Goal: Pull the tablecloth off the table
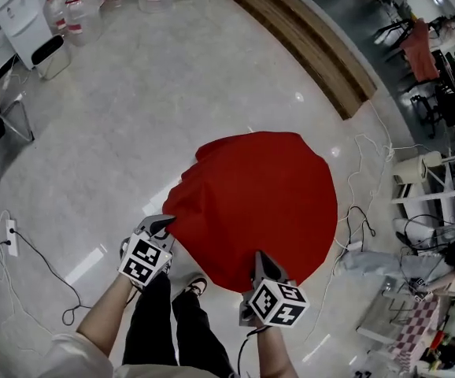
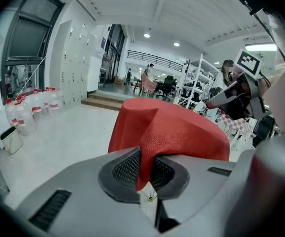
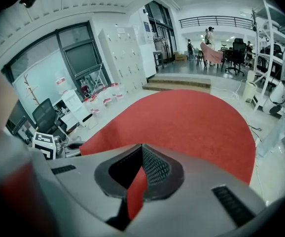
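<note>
Red tablecloth (image 1: 259, 203) gripped at its near edge, not yet pulled off.
Left tongs (image 1: 164, 225) and right tongs (image 1: 259, 257) are clamped on cloth; the table is fully covered.

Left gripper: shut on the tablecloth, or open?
Shut on it. The left gripper view shows the left gripper clamped on a pinched fold of the red tablecloth.

Red tablecloth (image 1: 267, 203) over its hidden table

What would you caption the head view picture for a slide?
Seen from above: a person's left gripper and right gripper both pinch the near edge of a draped red tablecloth.
</note>
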